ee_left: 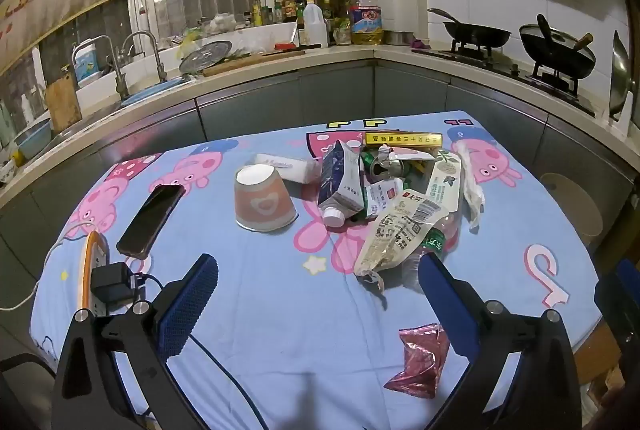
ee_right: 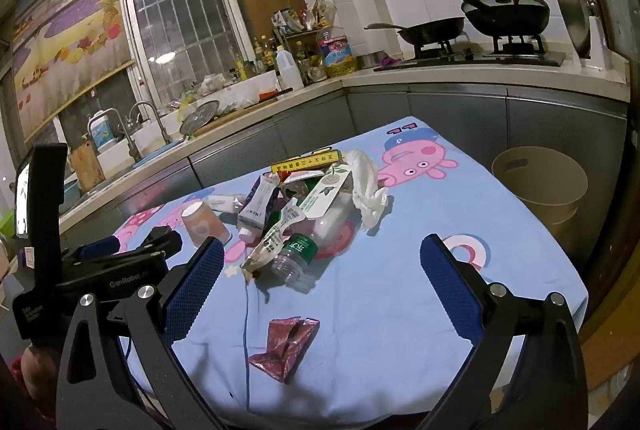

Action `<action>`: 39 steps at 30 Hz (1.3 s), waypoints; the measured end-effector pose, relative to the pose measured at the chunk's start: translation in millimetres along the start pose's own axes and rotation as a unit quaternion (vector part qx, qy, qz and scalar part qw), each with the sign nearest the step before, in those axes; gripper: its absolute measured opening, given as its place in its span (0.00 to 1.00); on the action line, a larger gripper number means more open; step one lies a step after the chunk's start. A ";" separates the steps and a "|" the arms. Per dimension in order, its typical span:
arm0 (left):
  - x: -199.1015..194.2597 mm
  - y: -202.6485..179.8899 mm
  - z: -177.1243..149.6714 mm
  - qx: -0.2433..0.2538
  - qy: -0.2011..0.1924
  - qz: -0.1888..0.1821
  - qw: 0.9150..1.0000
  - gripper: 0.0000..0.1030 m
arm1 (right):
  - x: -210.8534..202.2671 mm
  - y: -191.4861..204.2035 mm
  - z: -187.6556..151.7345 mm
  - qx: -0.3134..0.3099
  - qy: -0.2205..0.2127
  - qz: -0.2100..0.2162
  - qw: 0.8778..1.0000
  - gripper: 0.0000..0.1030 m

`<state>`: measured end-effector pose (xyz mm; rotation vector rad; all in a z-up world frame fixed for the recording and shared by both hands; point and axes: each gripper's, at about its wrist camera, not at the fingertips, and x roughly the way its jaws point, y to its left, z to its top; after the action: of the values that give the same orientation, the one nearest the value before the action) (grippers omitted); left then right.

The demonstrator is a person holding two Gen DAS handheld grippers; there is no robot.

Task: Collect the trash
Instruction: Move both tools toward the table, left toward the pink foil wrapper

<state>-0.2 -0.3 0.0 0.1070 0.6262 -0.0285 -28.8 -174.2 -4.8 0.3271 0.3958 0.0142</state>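
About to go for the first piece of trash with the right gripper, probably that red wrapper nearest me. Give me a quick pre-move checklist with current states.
1. right gripper open and holding nothing: ok.
2. left gripper open and holding nothing: ok.
3. red wrapper lies alone on the tablecloth, apart from the trash pile: ok.
4. Path to the wrapper free of the left gripper, which sits off to the left: ok.
5. beige bin beside the table, opening unobstructed: ok.
6. phone and its cable kept out of the pickup zone: ok, they lie far left.
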 end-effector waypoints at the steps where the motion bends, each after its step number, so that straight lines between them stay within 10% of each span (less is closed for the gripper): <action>1: -0.1 -0.1 0.0 0.000 -0.001 0.001 1.000 0.97 | 0.1 -0.1 -0.1 0.001 0.000 0.000 1.000 0.94; 39: 4.7 10.1 -58.5 -0.010 0.038 -0.089 0.995 0.97 | 30.2 -30.2 -8.9 -0.022 0.075 -0.085 0.993 0.94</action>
<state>-30.0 16.1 -48.9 0.0335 0.7111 -0.1909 -5.8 -197.7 -33.4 0.2489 0.5710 -0.1191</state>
